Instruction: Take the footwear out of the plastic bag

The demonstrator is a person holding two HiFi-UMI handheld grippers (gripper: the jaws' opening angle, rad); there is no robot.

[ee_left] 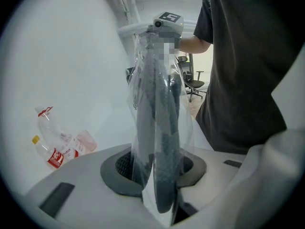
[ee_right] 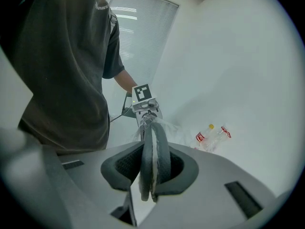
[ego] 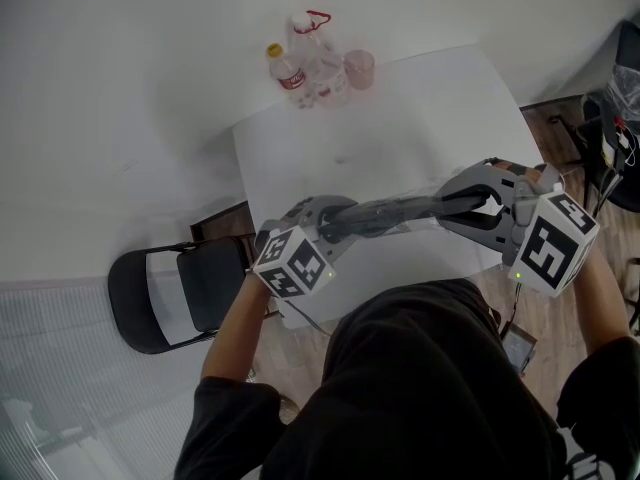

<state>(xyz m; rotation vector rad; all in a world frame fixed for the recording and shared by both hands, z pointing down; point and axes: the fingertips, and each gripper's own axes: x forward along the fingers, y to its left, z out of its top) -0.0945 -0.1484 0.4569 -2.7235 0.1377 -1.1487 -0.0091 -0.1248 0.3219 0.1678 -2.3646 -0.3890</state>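
Footwear (ego: 400, 211) hangs between both grippers over the tabletop's (ego: 420, 108) near edge; we see left gripper (ee_left: 159, 175) clamped on plastic bag (ee_left: 143, 94), right gripper (ee_right: 151, 168) clamped on bare footwear.

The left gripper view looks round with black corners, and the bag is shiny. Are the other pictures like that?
Left gripper view: the wide lens gives the round edge and dark corners; the plastic bag catches pale glare. Right gripper view: the same round look, with bright window blinds behind. Head view: no black corners, dim soft light on the table.
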